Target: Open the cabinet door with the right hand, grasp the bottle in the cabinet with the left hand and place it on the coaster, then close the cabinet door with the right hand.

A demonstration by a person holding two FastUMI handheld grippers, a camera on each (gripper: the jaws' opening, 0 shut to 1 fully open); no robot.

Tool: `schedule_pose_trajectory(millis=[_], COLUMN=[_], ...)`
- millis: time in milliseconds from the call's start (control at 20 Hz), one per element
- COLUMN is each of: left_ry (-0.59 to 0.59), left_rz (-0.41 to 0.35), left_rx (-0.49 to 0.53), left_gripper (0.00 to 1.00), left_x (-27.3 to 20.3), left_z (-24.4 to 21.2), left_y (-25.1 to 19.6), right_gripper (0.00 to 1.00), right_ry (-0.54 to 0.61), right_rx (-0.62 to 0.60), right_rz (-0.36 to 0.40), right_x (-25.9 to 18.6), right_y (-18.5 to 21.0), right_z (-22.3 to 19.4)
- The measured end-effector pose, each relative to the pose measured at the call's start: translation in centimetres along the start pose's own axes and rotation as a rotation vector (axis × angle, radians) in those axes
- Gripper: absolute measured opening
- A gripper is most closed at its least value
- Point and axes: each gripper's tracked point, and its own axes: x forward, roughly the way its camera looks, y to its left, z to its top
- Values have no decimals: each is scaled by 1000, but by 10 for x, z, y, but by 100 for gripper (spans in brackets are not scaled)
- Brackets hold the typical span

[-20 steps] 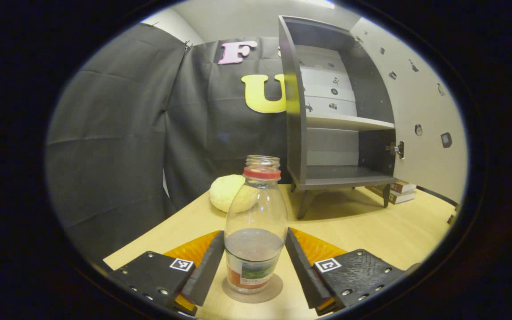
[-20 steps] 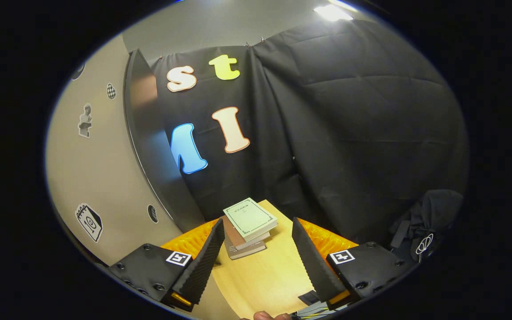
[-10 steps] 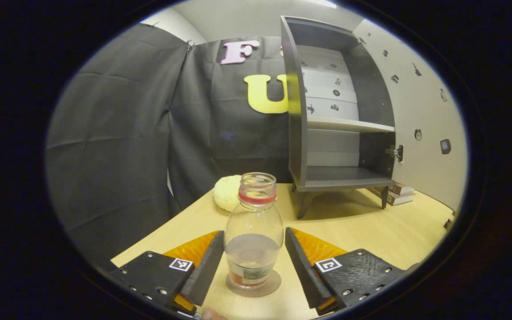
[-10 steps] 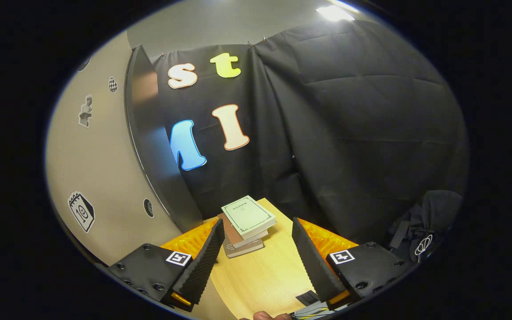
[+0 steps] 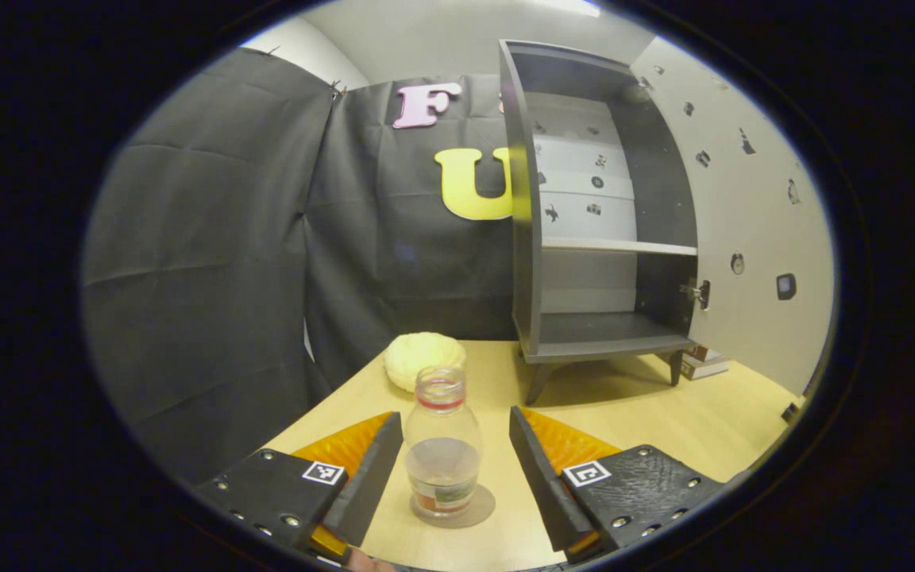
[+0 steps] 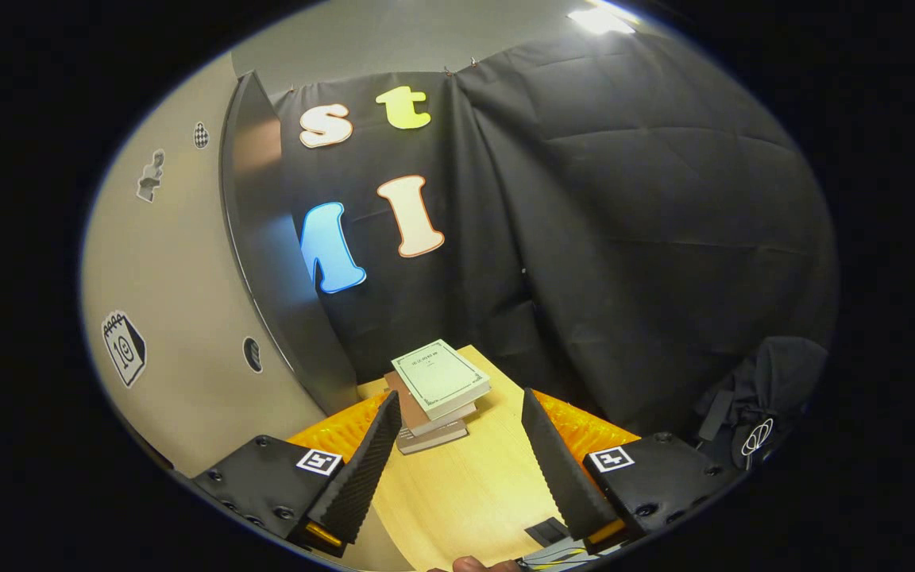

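In the left gripper view the left gripper (image 5: 448,477) holds its fingers (image 5: 366,481) wide, clear of the bottle (image 5: 442,447) standing upright on the coaster (image 5: 480,508), low centre. Beyond sit a pale round lump (image 5: 423,358) and the open cabinet (image 5: 596,230) on the counter (image 5: 664,417). In the right gripper view the right gripper (image 6: 457,469) spreads wide over bare counter, stacked books (image 6: 435,393) ahead, the cabinet door (image 6: 187,318) at left.

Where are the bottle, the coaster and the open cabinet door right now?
bottle (image 5: 442,445): left gripper view, on its clear body.
coaster (image 5: 483,508): left gripper view, on its bare rim right of the bottle.
cabinet door (image 6: 179,318): right gripper view, on its pale face.
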Motion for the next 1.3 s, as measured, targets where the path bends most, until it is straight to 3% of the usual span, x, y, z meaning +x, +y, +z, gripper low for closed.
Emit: schedule_pose_trajectory(millis=[250,500,650,1000,1050,1100,1300], left_ry=[-76,-93,-86,-47,-48,-46,-21], left_rz=[8,87,112,151,155,157,186], left_rx=[33,47,74,-50,-77,-96,-145], left_gripper=[82,81,81,84,82,86,81], left_x=[-43,-93,-120,-185,-190,-194,-202], left_z=[68,131,157,168,170,173,175], left_y=[-14,-42,-77,-144,-149,-153,-136], right_gripper=[97,97,97,97,96,97,97], right_ry=[-2,-3,-31,-35,-37,-42,-71], right_rx=[-9,25,-58,-244,-261,-274,-270], right_rz=[60,242,350,580,599,615,643], right_x=[9,-4,-18,-48,-53,-58,-68], right_y=[-6,14,22,61,65,69,88], right_z=[1,32,53,69,71,72,81])
